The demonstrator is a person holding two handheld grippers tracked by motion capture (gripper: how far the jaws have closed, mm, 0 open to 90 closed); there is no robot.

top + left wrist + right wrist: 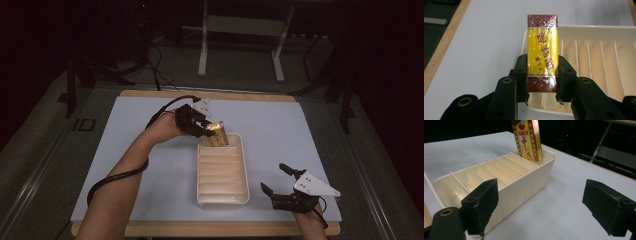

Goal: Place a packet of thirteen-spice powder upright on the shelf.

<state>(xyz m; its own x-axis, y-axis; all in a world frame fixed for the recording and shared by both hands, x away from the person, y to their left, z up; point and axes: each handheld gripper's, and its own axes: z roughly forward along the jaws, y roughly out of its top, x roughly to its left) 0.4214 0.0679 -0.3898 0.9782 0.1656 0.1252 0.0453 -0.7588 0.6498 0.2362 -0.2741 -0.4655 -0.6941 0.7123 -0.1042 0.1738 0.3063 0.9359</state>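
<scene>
Cream plastic makes up the one tray (223,199) on the pale blue mat (130,150), a long bin cut by thin ribs into a row of narrow slots. Its slots lie bare except the farthest one, at the end away from the person, where a single box (218,136) dips in. From the right gripper view the box (527,141) stands nearly upright, slightly tilted, with its lower end inside that last slot against the end wall. How many slots there are cannot be counted surely; the right gripper view shows about seven ribs.

One box is present: yellow with dark red bands at both ends, wrapped in shiny film, printed with dark characters. The left gripper (200,126) is clenched on it, the two black jaws pressing its long sides, as the left gripper view shows with the box (542,50) rising between them over the tray's (599,30) corner.

Two grippers are in the scene. The right gripper (275,179) rests on the mat near the tray's close end, to its right, with its jaws spread wide and nothing between them; its own view shows the tray (529,185) wall beyond the two pads.
</scene>
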